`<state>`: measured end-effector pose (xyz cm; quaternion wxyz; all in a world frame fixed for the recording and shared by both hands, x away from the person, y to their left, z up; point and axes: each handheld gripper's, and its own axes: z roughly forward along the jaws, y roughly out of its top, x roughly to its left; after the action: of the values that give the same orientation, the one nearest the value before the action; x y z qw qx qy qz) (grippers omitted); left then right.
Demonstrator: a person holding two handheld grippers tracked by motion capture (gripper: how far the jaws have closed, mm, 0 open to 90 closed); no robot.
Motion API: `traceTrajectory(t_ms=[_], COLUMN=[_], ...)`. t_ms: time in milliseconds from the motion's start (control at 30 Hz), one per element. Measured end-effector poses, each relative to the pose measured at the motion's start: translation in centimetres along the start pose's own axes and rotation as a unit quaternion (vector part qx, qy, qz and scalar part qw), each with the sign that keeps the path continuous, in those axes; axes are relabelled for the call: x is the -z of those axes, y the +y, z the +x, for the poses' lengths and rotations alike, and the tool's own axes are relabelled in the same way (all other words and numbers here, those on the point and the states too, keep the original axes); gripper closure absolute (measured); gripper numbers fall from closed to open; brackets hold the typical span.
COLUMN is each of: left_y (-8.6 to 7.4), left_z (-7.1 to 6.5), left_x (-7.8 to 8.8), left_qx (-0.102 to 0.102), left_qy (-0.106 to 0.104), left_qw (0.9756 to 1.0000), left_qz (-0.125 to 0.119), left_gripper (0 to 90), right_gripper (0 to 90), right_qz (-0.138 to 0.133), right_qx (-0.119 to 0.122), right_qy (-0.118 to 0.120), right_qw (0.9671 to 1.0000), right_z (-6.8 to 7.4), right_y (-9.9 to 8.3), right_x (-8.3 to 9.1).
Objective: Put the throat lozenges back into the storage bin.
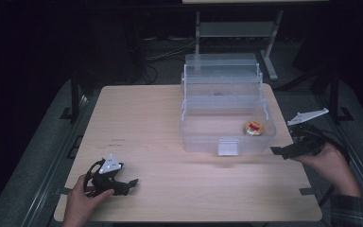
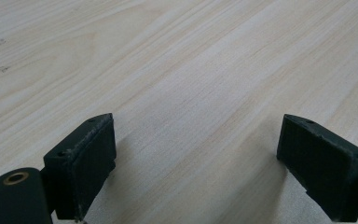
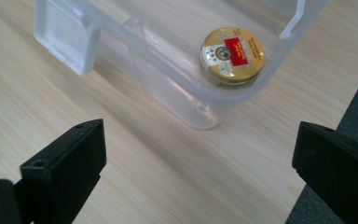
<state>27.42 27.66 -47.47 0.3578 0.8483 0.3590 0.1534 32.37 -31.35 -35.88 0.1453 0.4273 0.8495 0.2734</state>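
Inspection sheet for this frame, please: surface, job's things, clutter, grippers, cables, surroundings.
Surface: light wooden table, bare apart from the box.
Job's things: clear plastic tiered box standing open at the table's far right; round gold tin with a red label lies in its bottom compartment, near the front right corner.
Clutter: nothing seen.
Grippers: left gripper low over the table's near left, jaws open, nothing between them. Right gripper at the table's right edge beside the box, jaws open and empty.
Cables: some on the floor beyond the table.
Surroundings: dark room; metal stand legs behind the table.
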Motion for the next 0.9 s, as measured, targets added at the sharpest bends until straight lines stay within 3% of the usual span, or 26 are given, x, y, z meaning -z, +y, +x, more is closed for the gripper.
traceTrajectory(t_ms=[300,900], left_y=[0.0,0.0], left_z=[0.0,0.0], left_x=[0.0,0.0], left_qx=[0.0,0.0], left_qy=[0.0,0.0], left_qw=[1.0,1.0], left_qz=[0.0,0.0], left_gripper=[10.8,10.8], right_gripper=[1.5,1.4], right_qz=[-0.018,-0.054], right_qx=[-0.014,-0.026], right_qy=[0.001,0.005], right_qw=[0.9997,0.9982], right_z=[1.0,2.9], right_y=[-2.8,-6.4], right_x=[-1.1,-4.4])
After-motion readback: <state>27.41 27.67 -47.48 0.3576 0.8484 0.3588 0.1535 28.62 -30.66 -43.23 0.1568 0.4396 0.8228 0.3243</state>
